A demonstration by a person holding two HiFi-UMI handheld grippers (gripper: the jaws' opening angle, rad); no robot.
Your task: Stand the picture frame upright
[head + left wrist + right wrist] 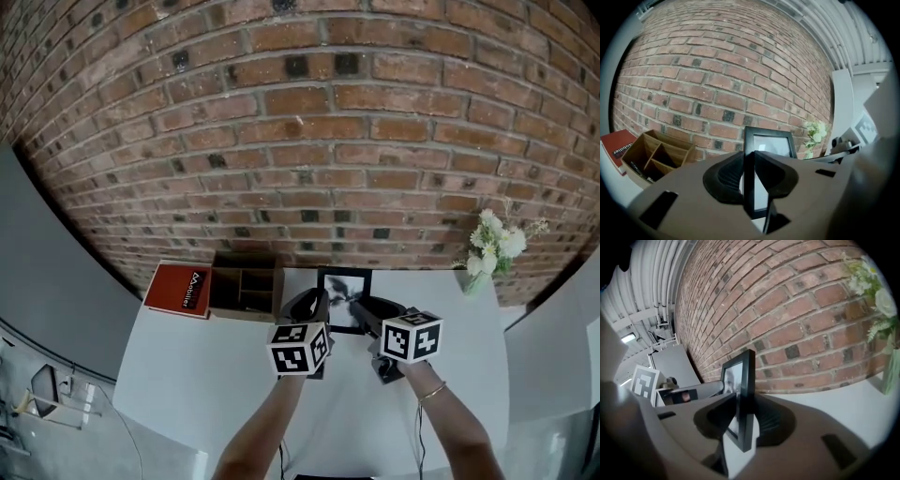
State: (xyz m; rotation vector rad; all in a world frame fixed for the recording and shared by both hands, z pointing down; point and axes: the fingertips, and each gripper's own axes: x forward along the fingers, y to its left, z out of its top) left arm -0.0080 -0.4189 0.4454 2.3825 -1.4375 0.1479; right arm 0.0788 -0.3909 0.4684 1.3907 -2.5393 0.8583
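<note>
Left gripper [314,307] is clamped on the left edge of the picture frame [344,298]. Right gripper [372,312] is clamped on its right edge. The frame is held near upright at 12 o'clock, over the far side of the white table [216,375]. Remaining, by judgement: seat it and release. It has a black border and a glazed monochrome print. The brick wall [309,141] stands behind.
</note>
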